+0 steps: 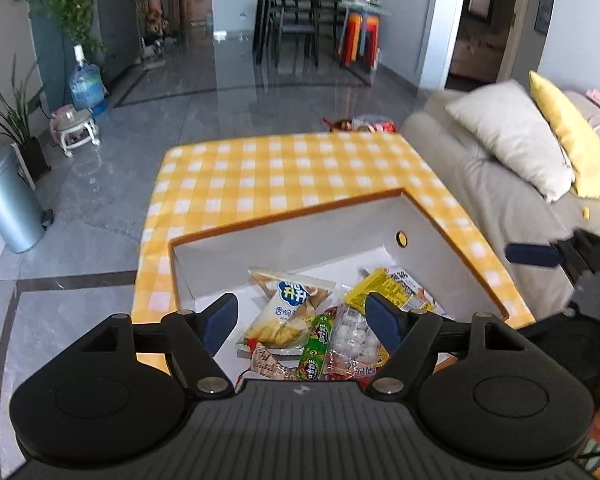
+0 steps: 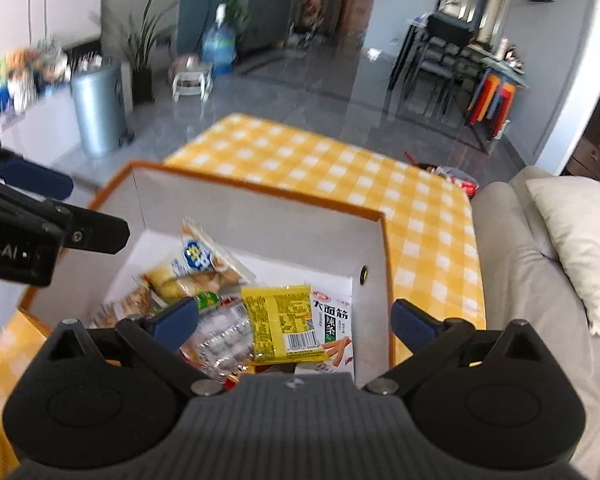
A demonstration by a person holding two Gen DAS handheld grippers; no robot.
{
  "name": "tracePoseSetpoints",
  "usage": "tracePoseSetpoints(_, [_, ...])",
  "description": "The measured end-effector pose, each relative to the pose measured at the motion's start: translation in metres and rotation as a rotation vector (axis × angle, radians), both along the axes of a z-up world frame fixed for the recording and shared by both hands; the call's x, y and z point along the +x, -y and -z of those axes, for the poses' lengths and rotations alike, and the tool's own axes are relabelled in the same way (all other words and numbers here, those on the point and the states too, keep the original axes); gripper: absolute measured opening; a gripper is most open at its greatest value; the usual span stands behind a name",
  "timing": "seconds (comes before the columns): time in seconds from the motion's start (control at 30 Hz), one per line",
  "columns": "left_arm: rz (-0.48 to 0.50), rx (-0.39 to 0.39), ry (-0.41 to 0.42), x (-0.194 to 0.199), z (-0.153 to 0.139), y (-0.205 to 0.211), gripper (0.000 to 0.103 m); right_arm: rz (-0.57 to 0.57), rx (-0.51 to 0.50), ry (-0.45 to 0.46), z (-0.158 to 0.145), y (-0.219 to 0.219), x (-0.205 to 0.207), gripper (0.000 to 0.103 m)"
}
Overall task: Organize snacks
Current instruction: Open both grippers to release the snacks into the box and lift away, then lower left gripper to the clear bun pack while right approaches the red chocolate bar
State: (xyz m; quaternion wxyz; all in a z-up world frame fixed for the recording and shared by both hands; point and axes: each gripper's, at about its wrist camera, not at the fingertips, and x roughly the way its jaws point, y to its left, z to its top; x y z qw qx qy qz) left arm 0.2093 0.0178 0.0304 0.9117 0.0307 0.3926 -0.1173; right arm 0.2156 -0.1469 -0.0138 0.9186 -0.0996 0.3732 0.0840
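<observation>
Inside white box point(image 1: 428, 248): crinkly snack pkts point(image 2: 284, 324)

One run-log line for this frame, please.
left gripper: open, empty | right gripper: open, empty | snack packets in white orange-rimmed box

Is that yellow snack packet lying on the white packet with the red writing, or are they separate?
Touching. In the right wrist view the yellow packet plainly overlaps the white packet, covering its left side inside the box.
</observation>
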Motion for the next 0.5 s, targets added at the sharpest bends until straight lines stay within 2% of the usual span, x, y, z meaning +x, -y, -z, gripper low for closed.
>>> tracePoseSetpoints(0.07, [-0.012, -0.021, 0.034, -0.008, -0.003, -0.001, 0.087, 0.017, 0.044, 0.027, -0.005, 0.005, -0.014, 0.099])
tracePoseSetpoints(0.2, [-0.029, -0.091, 0.07, -0.026, -0.008, -0.003, 0.087, 0.08, 0.158, 0.018, -0.01, 0.015, -0.042, 0.099])
tracePoseSetpoints(0.27, [-0.036, -0.105, 0.077, -0.035, -0.009, 0.0, 0.086, 0.111, 0.176, 0.031, -0.011, 0.019, -0.058, 0.099])
tracePoseSetpoints(0.33, [-0.016, -0.117, 0.078, -0.045, -0.009, 0.004, 0.079, 0.139, 0.18, 0.04, -0.01, 0.021, -0.074, 0.099])
tracePoseSetpoints(0.5, [0.053, -0.142, 0.059, -0.067, -0.005, 0.018, 0.077, 0.182, 0.226, -0.015, 0.001, 0.033, -0.107, 0.099])
